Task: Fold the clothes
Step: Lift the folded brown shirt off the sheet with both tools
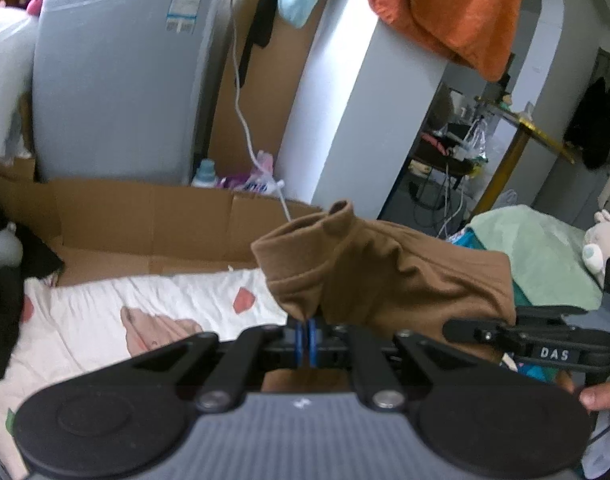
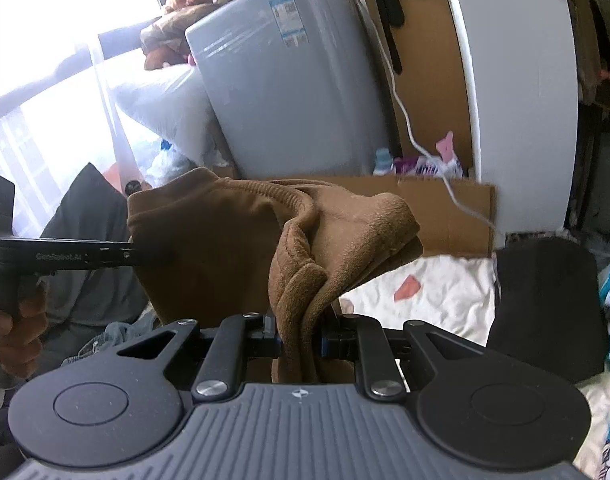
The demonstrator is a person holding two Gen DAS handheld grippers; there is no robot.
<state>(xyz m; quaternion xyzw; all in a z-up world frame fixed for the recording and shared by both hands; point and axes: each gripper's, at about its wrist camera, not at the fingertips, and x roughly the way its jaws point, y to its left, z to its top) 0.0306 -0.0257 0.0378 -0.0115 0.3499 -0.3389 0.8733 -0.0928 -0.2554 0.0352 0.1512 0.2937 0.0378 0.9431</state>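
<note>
A brown fleece garment (image 1: 389, 276) hangs in the air between my two grippers, above a white bed sheet (image 1: 153, 312). My left gripper (image 1: 306, 338) is shut on a thin edge of it, blue pads pressed together. My right gripper (image 2: 301, 336) is shut on a thick bunched fold of the same brown garment (image 2: 225, 240) near its ribbed collar. The right gripper also shows at the right of the left wrist view (image 1: 545, 344), and the left gripper at the left of the right wrist view (image 2: 65, 256).
Flattened cardboard (image 1: 145, 220) stands behind the bed. A grey appliance (image 1: 121, 80) and a white cabinet (image 1: 361, 100) rise beyond it, with a white cable (image 1: 245, 120) between. An orange cloth (image 1: 457, 4) hangs above. Dark clothes (image 1: 5, 280) lie left, a green cloth (image 1: 545, 256) right, a black cushion (image 2: 545, 308) on the bed.
</note>
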